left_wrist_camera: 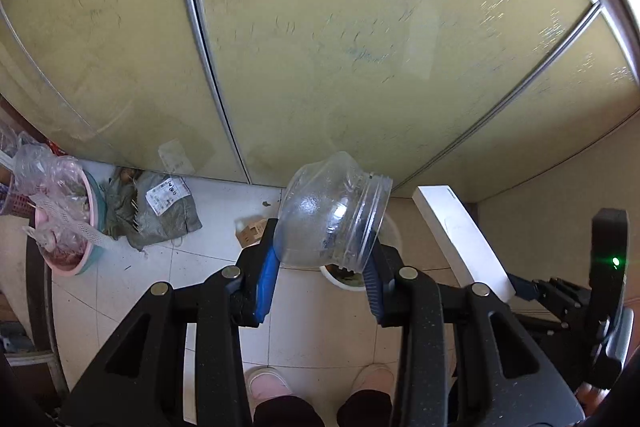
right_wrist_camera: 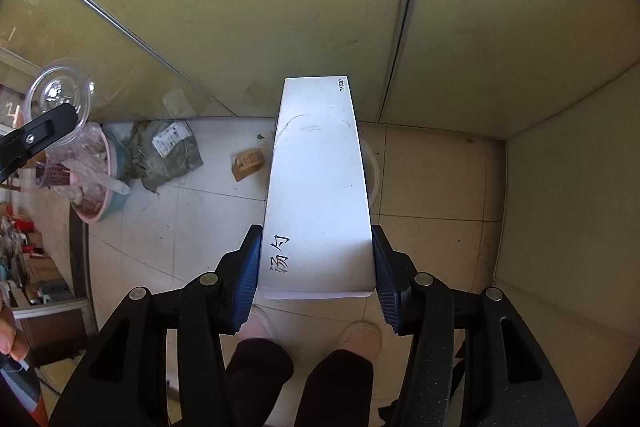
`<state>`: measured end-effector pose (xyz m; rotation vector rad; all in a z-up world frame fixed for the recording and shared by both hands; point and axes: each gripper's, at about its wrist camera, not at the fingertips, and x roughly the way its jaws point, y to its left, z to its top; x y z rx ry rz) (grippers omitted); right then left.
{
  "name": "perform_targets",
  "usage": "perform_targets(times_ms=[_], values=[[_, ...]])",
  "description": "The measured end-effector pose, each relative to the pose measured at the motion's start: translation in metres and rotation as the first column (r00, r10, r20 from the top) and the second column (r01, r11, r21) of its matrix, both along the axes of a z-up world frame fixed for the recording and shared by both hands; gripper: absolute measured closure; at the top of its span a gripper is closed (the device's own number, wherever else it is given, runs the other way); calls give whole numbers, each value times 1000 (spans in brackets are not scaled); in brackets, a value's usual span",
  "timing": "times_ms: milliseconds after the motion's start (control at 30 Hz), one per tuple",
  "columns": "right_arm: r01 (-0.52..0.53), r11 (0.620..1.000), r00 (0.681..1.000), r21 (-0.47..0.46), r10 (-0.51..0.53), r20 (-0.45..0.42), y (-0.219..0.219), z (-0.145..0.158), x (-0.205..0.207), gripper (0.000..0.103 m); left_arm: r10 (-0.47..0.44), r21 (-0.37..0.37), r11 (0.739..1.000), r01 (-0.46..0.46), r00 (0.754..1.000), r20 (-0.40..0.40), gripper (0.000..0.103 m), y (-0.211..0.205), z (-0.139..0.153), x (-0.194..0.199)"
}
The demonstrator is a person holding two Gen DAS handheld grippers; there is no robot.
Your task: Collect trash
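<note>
A light, slippery, easily crushed clear plastic jar (left_wrist_camera: 334, 215) is clamped across its belly in the left gripper (left_wrist_camera: 322, 269), while a stiff white box (right_wrist_camera: 318, 195) is clamped at its near end by the right gripper (right_wrist_camera: 316, 277), both above the floor (right_wrist_camera: 192, 211).

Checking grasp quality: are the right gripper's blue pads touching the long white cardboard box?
Touching. The right wrist view shows both pads pressed against the long white cardboard box's sides.
</note>
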<state>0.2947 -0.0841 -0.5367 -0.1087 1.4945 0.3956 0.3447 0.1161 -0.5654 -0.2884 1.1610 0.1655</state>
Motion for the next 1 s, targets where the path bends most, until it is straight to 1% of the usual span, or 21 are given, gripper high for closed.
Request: perform_targets(times_ms=[133, 200, 267, 300, 433, 500, 567, 700, 733, 800, 833, 867, 933, 1000], values=[[-34, 999, 999, 2, 35, -13, 9, -18, 10, 55, -3, 15, 1000, 3, 1000, 0, 66, -3, -15, 3], [-54, 999, 998, -3, 54, -25, 13, -25, 16, 55, -6, 8, 1000, 6, 1000, 2, 66, -4, -19, 6], [-34, 999, 999, -27, 34, -6, 14, -27, 22, 55, -15, 4, 1000, 15, 1000, 1, 66, -6, -23, 10], [-20, 1000, 1000, -17, 20, 5, 13, -27, 24, 55, -19, 6, 1000, 19, 1000, -1, 66, -9, -25, 12], [43, 997, 998, 62, -46, 46, -5, -11, 29, 55, -30, -14, 999, 30, 999, -13, 66, -18, -31, 18], [66, 994, 996, 91, -71, 51, -17, -1, 32, 55, -46, -29, 999, 46, 999, -24, 66, -22, -34, 21], [92, 991, 993, 97, -98, 64, -24, 8, 34, 55, -61, -30, 998, 60, 997, -39, 66, -27, -39, 25], [135, 986, 986, 98, -143, 81, -43, 23, 37, 55, -104, -66, 993, 99, 992, -68, 66, -41, -52, 36], [144, 985, 984, 95, -153, 88, -46, 26, 38, 55, -117, -73, 991, 111, 990, -73, 65, -44, -55, 38], [157, 984, 981, 84, -165, 100, -52, 33, 39, 55, -141, -79, 988, 134, 985, -99, 57, -53, -60, 44], [160, 984, 980, 82, -168, 108, -54, 38, 40, 55, -148, -81, 987, 140, 983, -111, 50, -57, -60, 46], [163, 983, 978, 81, -172, 115, -56, 41, 41, 55, -153, -82, 986, 144, 981, -116, 49, -60, -59, 48], [167, 983, 975, 81, -177, 131, -57, 50, 42, 55, -154, -78, 986, 146, 981, -114, 49, -66, -54, 49], [164, 983, 973, 86, -176, 148, -60, 62, 44, 55, -153, -65, 987, 147, 982, -110, 49, -70, -44, 48]])
